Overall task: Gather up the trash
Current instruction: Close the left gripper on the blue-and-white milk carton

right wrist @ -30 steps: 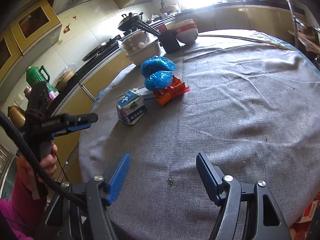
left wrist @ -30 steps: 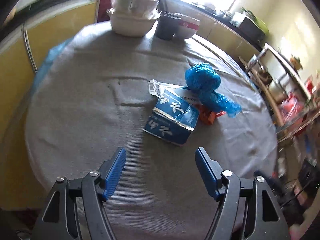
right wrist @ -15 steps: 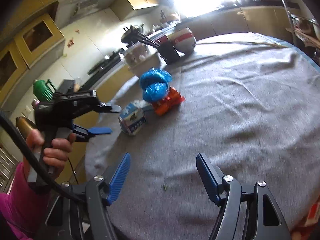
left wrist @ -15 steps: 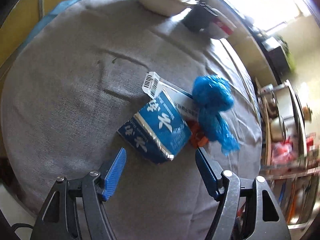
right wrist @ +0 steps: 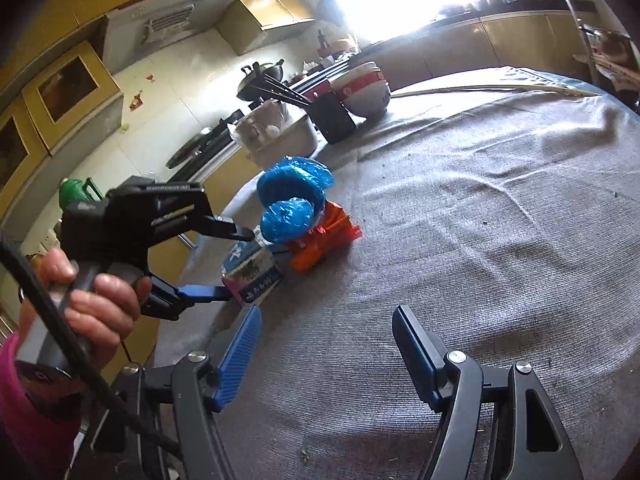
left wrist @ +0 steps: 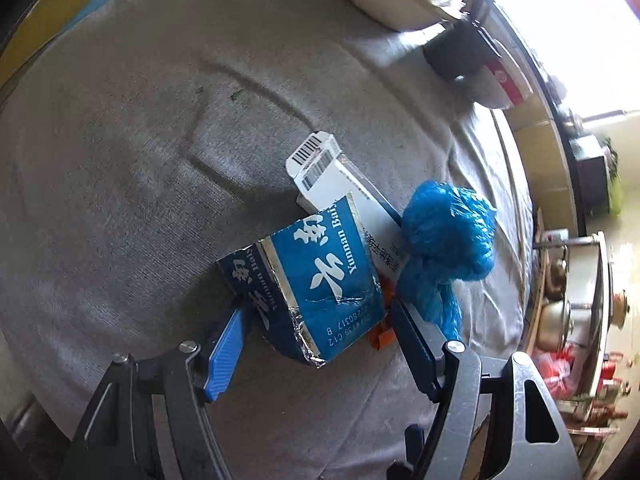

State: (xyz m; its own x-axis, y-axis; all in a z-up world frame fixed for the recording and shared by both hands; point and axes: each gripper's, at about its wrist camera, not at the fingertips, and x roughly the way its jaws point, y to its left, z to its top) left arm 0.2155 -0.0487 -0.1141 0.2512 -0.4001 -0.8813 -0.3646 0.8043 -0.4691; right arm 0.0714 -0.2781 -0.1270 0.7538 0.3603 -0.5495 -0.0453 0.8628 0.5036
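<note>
I am holding my left gripper [left wrist: 316, 312] with its jaws apart around the torn blue carton [left wrist: 316, 284], one finger at each side, neither pad pressing it. The carton is lying on the grey tablecloth [left wrist: 120, 160], touching a blue plastic bag [left wrist: 448, 236]. My right gripper [right wrist: 326, 332] is hanging over bare cloth, jaws apart, holding nothing.

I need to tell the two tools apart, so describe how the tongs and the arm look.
Both tongs, left and right, look alike: black angular frames, silver rivets, ribbed blue pads. The left tool has a black body and pistol handle. A black cable trails past a pink sleeve.
</note>
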